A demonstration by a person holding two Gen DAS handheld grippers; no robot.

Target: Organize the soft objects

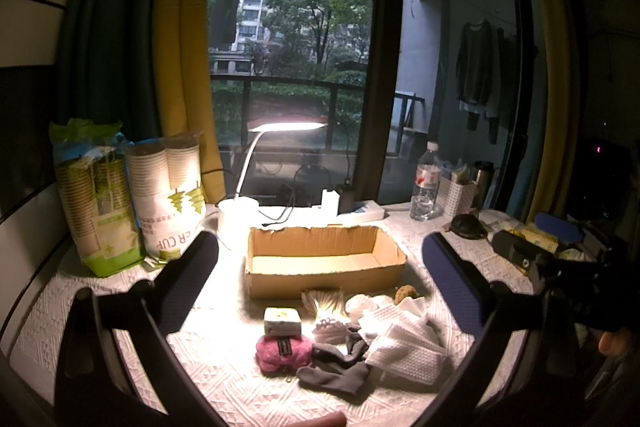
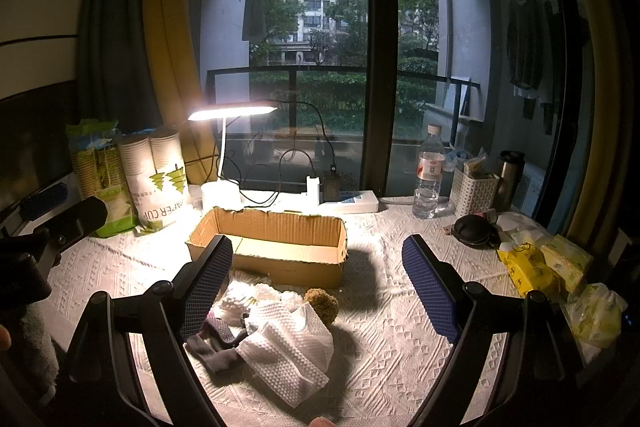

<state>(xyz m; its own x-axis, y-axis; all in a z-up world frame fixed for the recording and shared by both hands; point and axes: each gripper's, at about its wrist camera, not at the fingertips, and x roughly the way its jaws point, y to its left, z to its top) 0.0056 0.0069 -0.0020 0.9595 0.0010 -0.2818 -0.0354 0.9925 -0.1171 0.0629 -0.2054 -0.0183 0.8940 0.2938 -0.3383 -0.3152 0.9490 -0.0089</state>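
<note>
Nearest the cameras, above the white textured tablecloth [image 1: 224,379], the left gripper [image 1: 320,291] and the right gripper [image 2: 318,287] are held with fingers spread wide, nothing gripped between them. Just in front of the cardboard box [image 1: 324,261], a heap of soft items is laid on the cloth: a grey sock [image 1: 336,367], a pink fluffy piece [image 1: 282,347] touching it, and folded white paper towels [image 1: 404,343] overlapping the sock. Closer to the box, a small yellow-white packet [image 1: 282,321], a bundle of cotton swabs [image 1: 326,303] and a brown sponge [image 2: 321,302] are found, the sponge just beside the box's front wall. The box is seen open-topped and holds none of these items. Left of the box, two bags of paper cups [image 1: 168,195] are stood upright. Behind the box, a lit desk lamp [image 2: 230,113] and a power strip [image 2: 352,201] are placed. Right of the box, further back, a water bottle [image 2: 429,173] and a white basket [image 2: 474,193] are noted.
</note>
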